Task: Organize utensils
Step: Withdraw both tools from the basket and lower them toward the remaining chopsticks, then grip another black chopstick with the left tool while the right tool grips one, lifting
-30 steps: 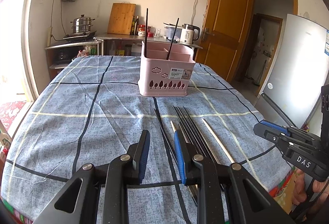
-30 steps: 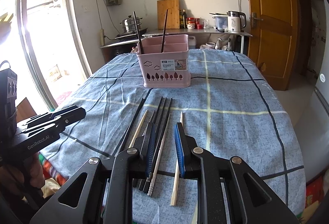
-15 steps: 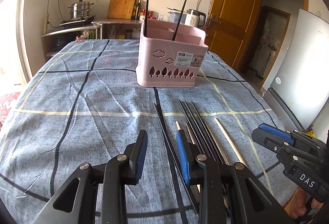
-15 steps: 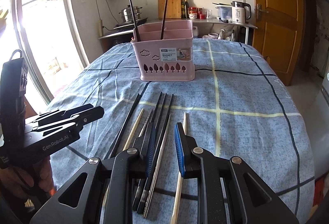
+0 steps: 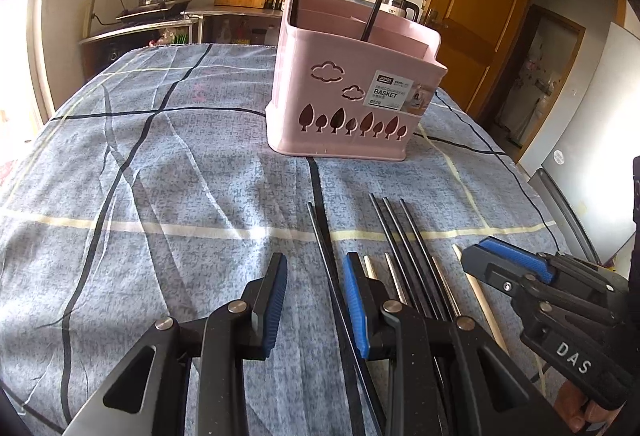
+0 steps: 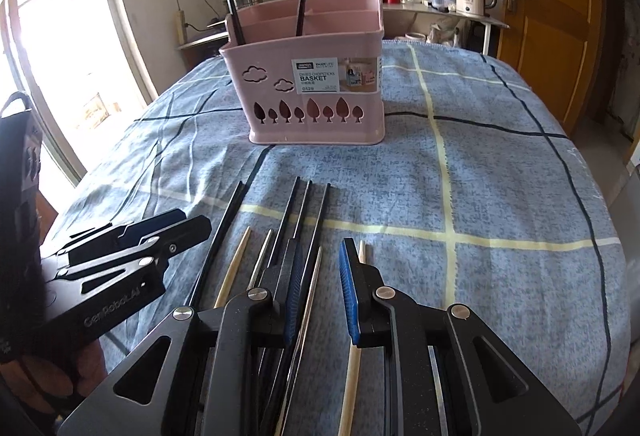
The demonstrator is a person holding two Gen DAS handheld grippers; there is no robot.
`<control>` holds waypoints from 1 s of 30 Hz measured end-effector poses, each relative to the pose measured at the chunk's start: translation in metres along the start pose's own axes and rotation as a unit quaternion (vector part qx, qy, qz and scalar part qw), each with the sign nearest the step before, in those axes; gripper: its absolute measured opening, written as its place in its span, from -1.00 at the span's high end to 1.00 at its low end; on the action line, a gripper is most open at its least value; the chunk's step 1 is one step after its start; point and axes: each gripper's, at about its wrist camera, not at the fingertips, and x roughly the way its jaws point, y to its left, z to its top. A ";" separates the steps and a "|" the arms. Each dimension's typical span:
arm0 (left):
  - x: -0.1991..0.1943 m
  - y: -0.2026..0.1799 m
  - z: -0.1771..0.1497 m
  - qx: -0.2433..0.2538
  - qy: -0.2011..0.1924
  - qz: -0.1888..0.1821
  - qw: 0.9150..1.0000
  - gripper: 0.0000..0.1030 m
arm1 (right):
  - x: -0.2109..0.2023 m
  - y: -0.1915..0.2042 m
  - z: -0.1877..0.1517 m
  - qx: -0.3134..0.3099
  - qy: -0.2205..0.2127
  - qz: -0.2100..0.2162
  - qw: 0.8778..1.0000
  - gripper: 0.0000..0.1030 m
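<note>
Checked tablecloth [image 5: 168, 172]: chopsticks [image 5: 404, 236] loose; left hand-held gripper [image 5: 316, 300], right hand-held gripper [image 6: 320, 288] both part-open, empty.

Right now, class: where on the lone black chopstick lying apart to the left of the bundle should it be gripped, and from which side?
Probably grip the black chopstick mid-shaft, from above, left gripper fingers straddling it crosswise. It lies flat on the tablecloth, apart from the bundle, so its sides are free.
</note>
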 end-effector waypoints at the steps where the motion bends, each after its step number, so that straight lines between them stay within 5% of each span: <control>1: 0.002 0.000 0.001 -0.001 0.001 -0.001 1.000 0.44 | 0.004 -0.001 0.003 0.003 0.004 0.003 1.000 0.62; 10: 0.021 -0.001 0.007 -0.003 0.026 -0.001 1.000 0.46 | 0.039 -0.003 0.015 0.013 0.046 0.010 0.999 0.75; 18: 0.030 -0.008 0.014 0.030 0.035 0.039 0.998 0.83 | 0.051 -0.002 0.021 0.011 0.060 0.004 0.998 0.81; 30: 0.022 -0.003 0.027 0.023 0.038 0.017 0.999 0.90 | 0.044 -0.002 0.031 0.019 0.055 0.014 0.998 0.89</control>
